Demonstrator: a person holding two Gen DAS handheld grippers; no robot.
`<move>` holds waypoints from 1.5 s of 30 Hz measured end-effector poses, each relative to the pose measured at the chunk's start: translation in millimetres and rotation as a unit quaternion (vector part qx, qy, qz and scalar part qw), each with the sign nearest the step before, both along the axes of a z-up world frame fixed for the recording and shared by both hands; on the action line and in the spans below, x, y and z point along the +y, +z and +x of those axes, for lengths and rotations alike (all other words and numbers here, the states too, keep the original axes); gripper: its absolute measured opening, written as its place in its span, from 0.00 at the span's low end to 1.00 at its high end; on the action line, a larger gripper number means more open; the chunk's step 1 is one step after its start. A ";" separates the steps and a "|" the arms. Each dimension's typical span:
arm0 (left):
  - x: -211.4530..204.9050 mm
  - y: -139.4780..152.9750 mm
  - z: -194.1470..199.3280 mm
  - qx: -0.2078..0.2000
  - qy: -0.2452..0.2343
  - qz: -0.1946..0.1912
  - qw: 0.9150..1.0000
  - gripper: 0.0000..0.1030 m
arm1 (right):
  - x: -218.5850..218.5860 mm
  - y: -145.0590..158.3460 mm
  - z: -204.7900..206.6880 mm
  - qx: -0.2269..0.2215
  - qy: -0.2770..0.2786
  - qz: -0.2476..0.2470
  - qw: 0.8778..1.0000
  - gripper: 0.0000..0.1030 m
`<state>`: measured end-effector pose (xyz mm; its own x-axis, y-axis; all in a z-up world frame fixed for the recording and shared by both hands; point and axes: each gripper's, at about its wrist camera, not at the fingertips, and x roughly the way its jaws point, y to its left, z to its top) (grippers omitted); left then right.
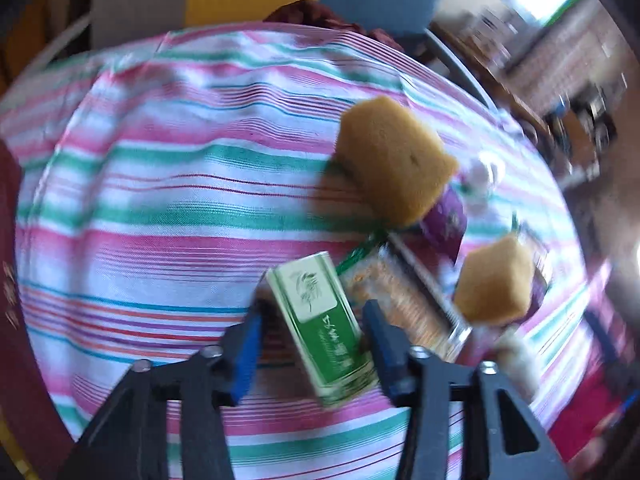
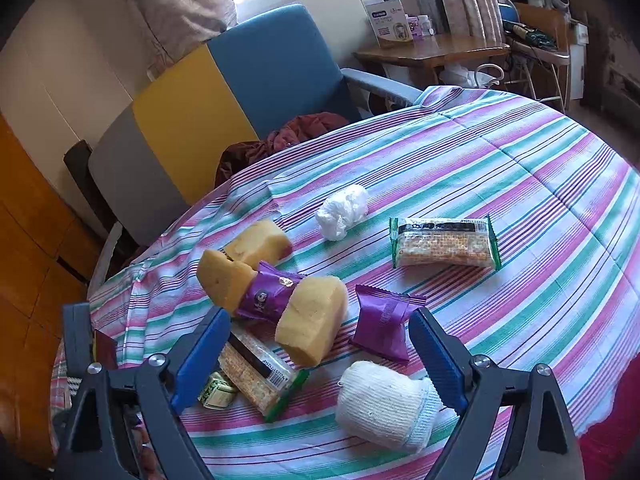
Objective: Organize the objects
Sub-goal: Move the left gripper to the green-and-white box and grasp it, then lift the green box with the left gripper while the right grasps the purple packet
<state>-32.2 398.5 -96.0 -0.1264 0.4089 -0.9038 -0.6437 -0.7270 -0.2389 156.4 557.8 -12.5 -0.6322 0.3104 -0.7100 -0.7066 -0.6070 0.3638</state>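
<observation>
Only the left wrist view shows the left gripper, its blue pads closed against the sides of a small green and white printed box, lifted over the striped tablecloth, with yellow sponge blocks at two o'clock. Meanwhile the right wrist view shows the right gripper spread wide and empty above a purple foil snack packet, a white knitted roll at five o'clock, and a green-edged cracker packet farther off at one o'clock.
</observation>
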 end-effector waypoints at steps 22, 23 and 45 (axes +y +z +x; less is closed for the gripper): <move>-85.8 2.9 69.2 0.088 -0.104 0.015 0.991 0.29 | 42.1 -24.4 37.2 0.002 -0.118 -0.085 0.989 0.74; -88.9 2.5 71.8 0.090 -0.104 0.016 0.990 0.29 | 42.1 -26.3 35.6 -0.002 -0.116 -0.088 0.989 0.74; -102.7 0.5 69.2 0.070 -0.092 0.048 0.992 0.29 | 43.8 -63.6 -12.8 -0.118 -0.064 -0.078 0.988 0.58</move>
<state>37.0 295.8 -95.5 -0.1636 0.5207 -0.8379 -0.7957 -0.5718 -0.1999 143.6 601.6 -76.1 -0.4065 0.2535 -0.8778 -0.8503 -0.4565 0.2619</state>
